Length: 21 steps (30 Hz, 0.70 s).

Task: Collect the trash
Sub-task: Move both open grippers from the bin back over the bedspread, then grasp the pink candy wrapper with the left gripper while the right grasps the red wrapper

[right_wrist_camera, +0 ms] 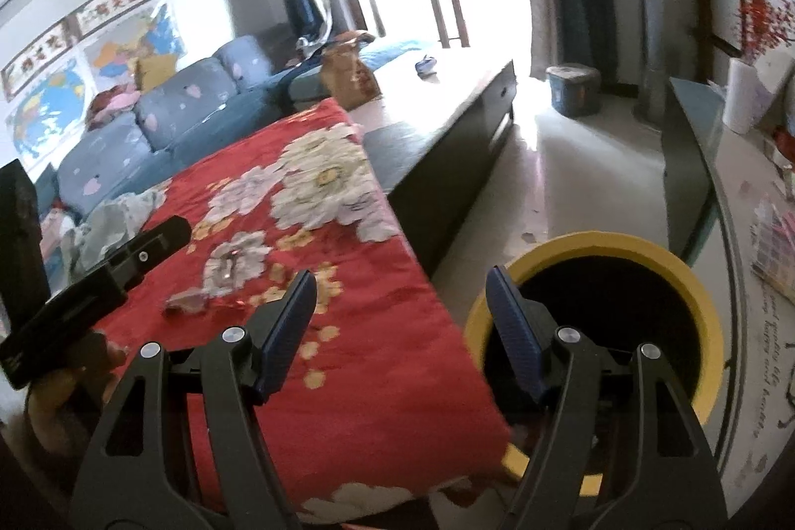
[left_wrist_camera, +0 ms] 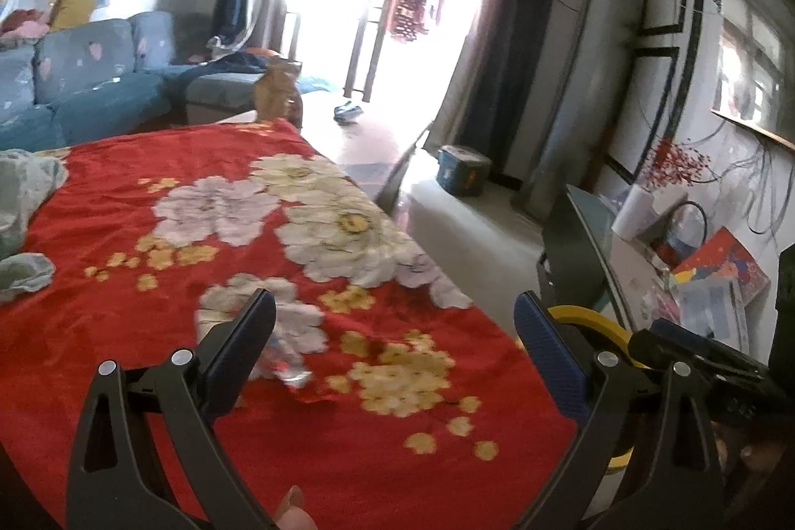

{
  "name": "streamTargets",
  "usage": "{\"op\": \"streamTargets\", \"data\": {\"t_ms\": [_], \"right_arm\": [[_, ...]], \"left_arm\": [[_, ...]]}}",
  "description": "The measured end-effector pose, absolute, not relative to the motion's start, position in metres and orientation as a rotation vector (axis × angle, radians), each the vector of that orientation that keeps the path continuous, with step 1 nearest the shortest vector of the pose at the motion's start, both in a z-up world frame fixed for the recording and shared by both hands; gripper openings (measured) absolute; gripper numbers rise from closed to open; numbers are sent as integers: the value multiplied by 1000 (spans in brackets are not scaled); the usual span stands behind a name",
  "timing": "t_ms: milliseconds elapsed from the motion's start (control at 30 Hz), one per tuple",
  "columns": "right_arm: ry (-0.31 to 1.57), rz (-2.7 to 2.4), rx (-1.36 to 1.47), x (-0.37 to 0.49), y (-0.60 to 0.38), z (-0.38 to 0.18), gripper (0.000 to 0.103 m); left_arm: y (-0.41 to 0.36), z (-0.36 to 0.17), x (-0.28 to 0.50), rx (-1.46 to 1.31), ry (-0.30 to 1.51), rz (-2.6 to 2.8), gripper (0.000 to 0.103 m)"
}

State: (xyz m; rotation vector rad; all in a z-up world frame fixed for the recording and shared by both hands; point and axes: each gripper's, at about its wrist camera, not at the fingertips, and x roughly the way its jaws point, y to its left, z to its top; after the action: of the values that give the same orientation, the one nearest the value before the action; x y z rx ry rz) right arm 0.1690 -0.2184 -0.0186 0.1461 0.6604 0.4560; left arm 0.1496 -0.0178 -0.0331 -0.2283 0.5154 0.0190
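A crumpled silvery wrapper [left_wrist_camera: 288, 363] lies on the red floral blanket [left_wrist_camera: 164, 331], partly hidden behind the left finger. My left gripper [left_wrist_camera: 397, 343] hovers over it, wide open with nothing pressed between the pads. In the right wrist view the same wrapper [right_wrist_camera: 186, 301] lies on the blanket [right_wrist_camera: 377, 331], left of my right gripper [right_wrist_camera: 402, 321], which is open and empty. That gripper straddles the blanket's edge and a yellow bin [right_wrist_camera: 695, 296] with a black liner. The bin's rim [left_wrist_camera: 591, 321] also shows past the left gripper's right finger.
Crumpled pale green material [right_wrist_camera: 119, 217] lies at the blanket's far left. A dark low table [right_wrist_camera: 447, 162] extends beyond the blanket, bearing a brown paper bag [right_wrist_camera: 348, 78]. A glass-topped stand [right_wrist_camera: 705, 162] with clutter runs along the right. A blue sofa [left_wrist_camera: 89, 83] and a blue bucket [left_wrist_camera: 462, 170] stand farther off.
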Motion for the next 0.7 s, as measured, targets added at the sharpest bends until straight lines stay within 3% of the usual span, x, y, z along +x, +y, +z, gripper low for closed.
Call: {"op": "streamTargets", "data": {"t_ms": [700], "right_arm": [[766, 660, 37, 193, -94, -39, 62]], "left_arm": [[110, -63, 122, -397, 597, 277, 94]]}}
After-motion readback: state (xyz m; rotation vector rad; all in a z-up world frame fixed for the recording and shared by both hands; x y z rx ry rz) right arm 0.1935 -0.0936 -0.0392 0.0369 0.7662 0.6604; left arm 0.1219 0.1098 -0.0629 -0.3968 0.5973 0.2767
